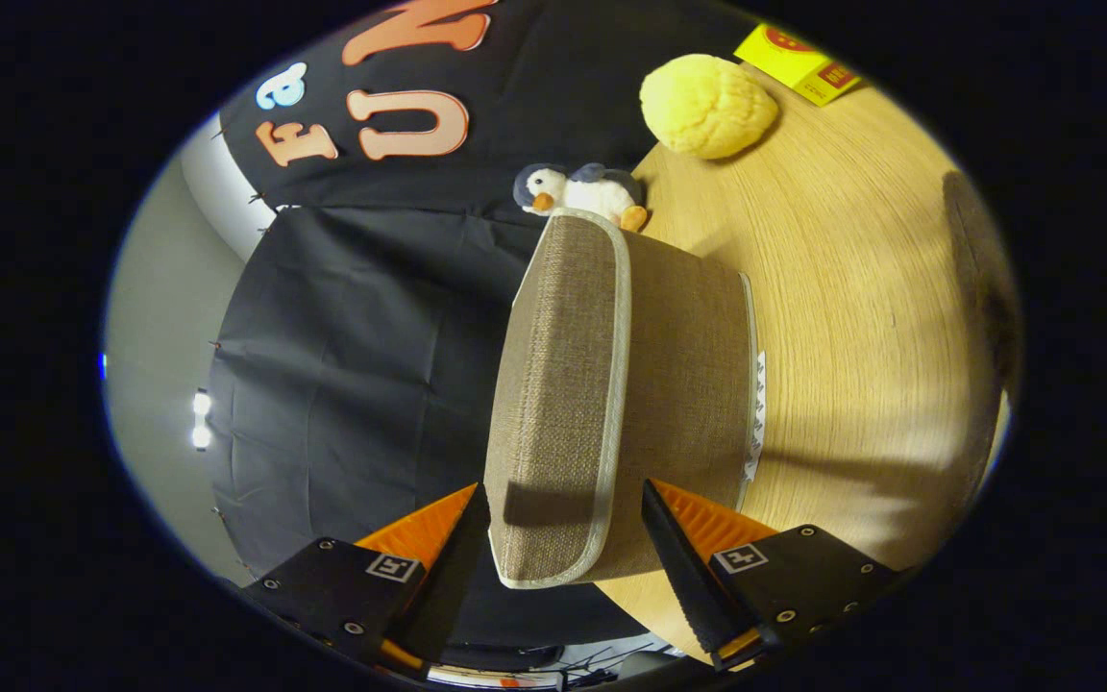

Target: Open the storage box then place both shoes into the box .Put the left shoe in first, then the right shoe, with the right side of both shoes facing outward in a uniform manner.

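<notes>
The wooden table (851,288), pale with a fine grain, runs away from the fingers in a view rolled onto its side, and the black cloth wall of the booth stands along its far edge. On the table stands the storage box (678,384), a brown woven-fabric box trimmed in a light binding, and its lid (558,404) sits on the side of the box that faces the cloth wall; whether the lid is lifted or still seated cannot be told. The gripper (568,509) has its two fingers spread wide, one on each side of the near corner of the lid, and the fabric fills the gap between them; whether either finger presses on it cannot be told. Beyond the box, well apart from it, a yellow knobbly ball-shaped plush (707,106) lies on the table, and a yellow carton (797,60) lies just past it near the far edge. A small plush penguin (580,195), grey and white with orange feet, lies just beyond the far end of the lid.
</notes>
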`<control>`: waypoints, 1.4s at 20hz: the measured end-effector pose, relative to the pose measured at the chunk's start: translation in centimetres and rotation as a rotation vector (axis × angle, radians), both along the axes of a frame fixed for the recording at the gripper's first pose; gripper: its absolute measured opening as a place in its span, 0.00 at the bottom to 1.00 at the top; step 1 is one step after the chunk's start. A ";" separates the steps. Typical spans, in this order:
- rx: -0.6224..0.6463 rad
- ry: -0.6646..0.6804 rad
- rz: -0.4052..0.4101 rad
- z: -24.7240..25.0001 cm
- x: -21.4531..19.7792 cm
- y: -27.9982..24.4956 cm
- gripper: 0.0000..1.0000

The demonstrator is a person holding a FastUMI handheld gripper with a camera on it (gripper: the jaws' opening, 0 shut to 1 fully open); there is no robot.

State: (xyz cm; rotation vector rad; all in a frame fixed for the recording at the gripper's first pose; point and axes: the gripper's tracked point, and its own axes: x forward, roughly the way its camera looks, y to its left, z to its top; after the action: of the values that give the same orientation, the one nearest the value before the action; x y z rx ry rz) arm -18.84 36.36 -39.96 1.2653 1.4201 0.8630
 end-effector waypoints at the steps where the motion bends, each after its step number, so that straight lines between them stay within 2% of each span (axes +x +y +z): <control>1: 0.017 0.009 -0.019 0.1 0.1 0.0 0.92; 5: 0.082 0.055 -0.078 -0.1 0.2 0.6 0.81; 8: 0.135 0.103 -0.138 0.9 1.0 0.0 0.78; 9: 0.145 0.098 -0.149 1.4 1.0 -0.1 0.71; 10: 0.139 0.081 -0.147 1.6 1.0 -0.1 0.68; 13: 0.119 0.071 -0.158 1.5 1.4 -0.8 0.46; 14: 0.108 0.064 -0.169 1.4 1.8 -1.2 0.42; 15: 0.099 0.052 -0.184 1.7 2.1 -1.5 0.30; 16: 0.092 0.041 -0.200 1.9 2.6 -1.8 0.27; 19: 0.235 0.055 -0.278 6.4 4.3 -2.3 0.12; 26: 0.210 -0.043 -0.193 10.9 5.1 1.3 0.12; 27: 0.216 -0.059 -0.190 11.8 5.5 1.9 0.06; 28: 0.219 -0.074 -0.187 12.8 5.8 2.5 0.06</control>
State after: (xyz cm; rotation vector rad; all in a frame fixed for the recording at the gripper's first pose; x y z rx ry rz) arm -13.02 38.86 -27.17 1.4890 1.1515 0.9455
